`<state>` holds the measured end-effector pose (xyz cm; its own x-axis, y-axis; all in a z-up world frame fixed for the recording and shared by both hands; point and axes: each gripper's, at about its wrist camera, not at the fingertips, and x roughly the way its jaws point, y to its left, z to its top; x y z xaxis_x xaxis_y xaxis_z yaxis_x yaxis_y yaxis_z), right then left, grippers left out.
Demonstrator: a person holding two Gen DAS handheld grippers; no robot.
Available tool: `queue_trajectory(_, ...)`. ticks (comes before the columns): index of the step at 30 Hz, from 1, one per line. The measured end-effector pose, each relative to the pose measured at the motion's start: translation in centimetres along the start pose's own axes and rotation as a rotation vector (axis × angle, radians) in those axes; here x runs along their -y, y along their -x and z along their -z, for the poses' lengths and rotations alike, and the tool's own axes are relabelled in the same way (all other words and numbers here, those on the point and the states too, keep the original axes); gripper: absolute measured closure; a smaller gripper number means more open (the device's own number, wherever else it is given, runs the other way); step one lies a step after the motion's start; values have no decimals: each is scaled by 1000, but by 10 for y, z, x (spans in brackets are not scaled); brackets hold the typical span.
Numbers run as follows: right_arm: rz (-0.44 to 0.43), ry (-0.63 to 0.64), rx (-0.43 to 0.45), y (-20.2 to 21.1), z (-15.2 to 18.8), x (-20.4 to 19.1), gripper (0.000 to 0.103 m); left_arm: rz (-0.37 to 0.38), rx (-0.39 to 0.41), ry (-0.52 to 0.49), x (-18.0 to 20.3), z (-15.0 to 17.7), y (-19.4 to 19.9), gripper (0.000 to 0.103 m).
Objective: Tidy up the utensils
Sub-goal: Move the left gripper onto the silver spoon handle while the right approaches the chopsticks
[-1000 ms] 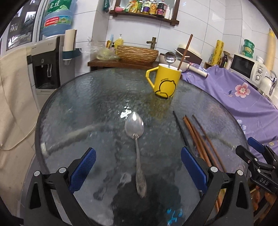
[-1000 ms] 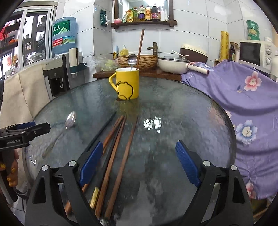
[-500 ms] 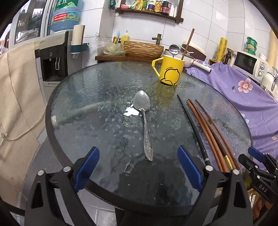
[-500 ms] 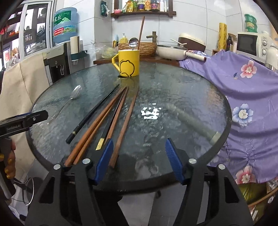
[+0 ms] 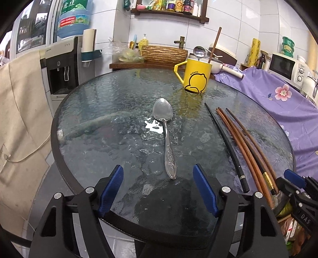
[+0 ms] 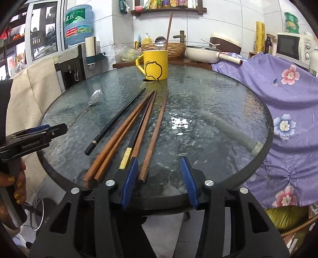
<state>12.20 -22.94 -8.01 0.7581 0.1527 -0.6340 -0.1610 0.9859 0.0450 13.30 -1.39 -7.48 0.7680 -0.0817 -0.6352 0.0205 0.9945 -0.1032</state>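
Steel spoon (image 5: 166,137) ahead between closing, empty left tongs (image 5: 158,189); right tongs (image 6: 159,181) likewise, around brown chopstick (image 6: 154,137).

Left tongs (image 5: 158,187) closing, empty, right tongs (image 6: 159,178) closing, empty

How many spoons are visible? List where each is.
2. One spoon lies flat on the glass table; a second spoon stands in the yellow mug. Others may hide inside it.

White-tiled kitchen wall (image 5: 234,29), wooden shelf (image 5: 169,13), water dispenser (image 5: 61,65), round glass table (image 5: 119,111).
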Motion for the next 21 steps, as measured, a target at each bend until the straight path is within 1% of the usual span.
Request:
queue_trajectory(10, 24, 12, 2, 2, 3, -7, 69, -4, 5, -21, 5, -3, -5, 39)
queue_trajectory(12, 25, 19, 5, 2, 3, -11, 74, -9, 8, -29, 6, -4, -7, 41)
queue_trajectory(18, 26, 40, 17, 1, 5, -19, 86, -15, 12, -71, 14, -5, -11, 49)
queue_trajectory(21, 26, 42, 21, 1, 5, -20, 89, -15, 13, -83, 17, -6, -14, 54)
